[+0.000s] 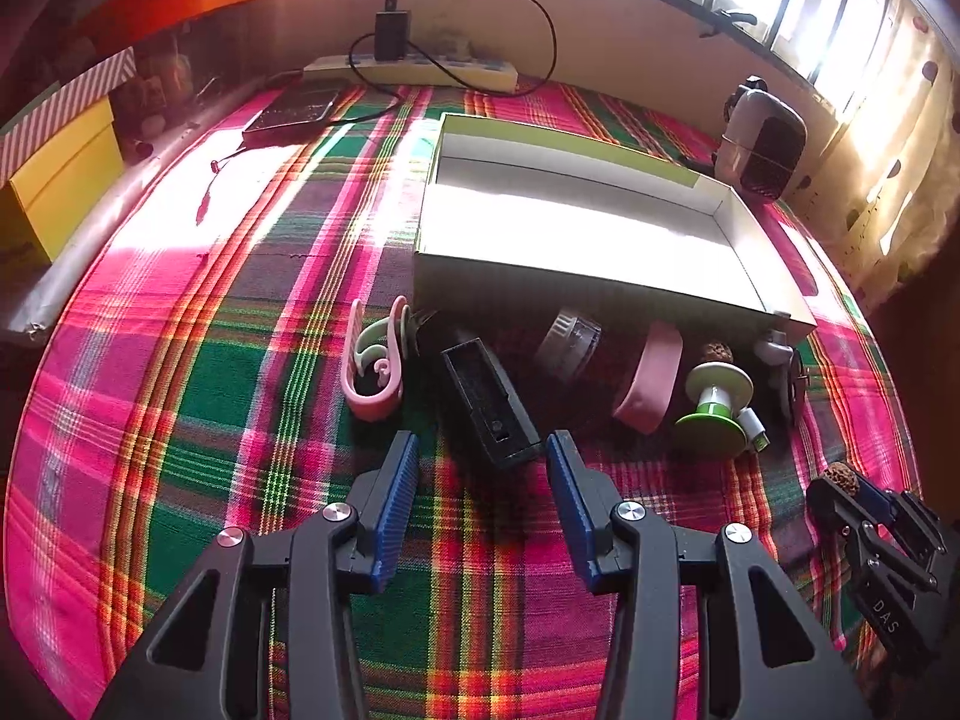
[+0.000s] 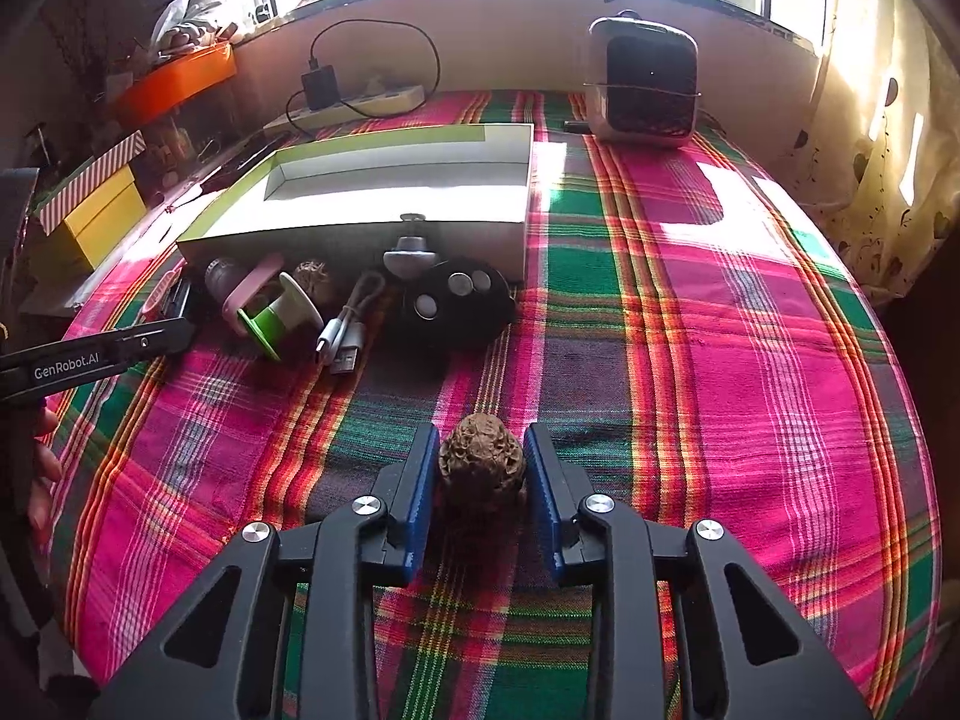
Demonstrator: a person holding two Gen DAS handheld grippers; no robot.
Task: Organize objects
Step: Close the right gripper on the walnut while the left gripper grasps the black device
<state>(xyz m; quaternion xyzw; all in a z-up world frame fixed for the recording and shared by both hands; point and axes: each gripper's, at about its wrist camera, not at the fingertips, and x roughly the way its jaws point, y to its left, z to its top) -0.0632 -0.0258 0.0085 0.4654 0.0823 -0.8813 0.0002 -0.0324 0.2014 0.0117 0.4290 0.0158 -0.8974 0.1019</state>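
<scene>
Your right hand-held gripper (image 2: 482,468) pinching brown wrinkled nut (image 2: 482,467), well before white box (image 2: 360,240); left hand-held gripper (image 1: 483,471) spread, empty.

Right gripper (image 2: 482,468) jaws clamped; left gripper (image 1: 483,468) jaws wide apart.

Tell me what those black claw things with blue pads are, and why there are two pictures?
They are grabbing tools; a person holds one in each hand. Each carries a camera looking along its fingers, so each picture is one tool's view. The left gripper is open and empty, just short of a black case. The right gripper has a bumpy brown nut between its pads. On the plaid cloth stand an empty box, a green spool, a pink clip and a short cable.
</scene>
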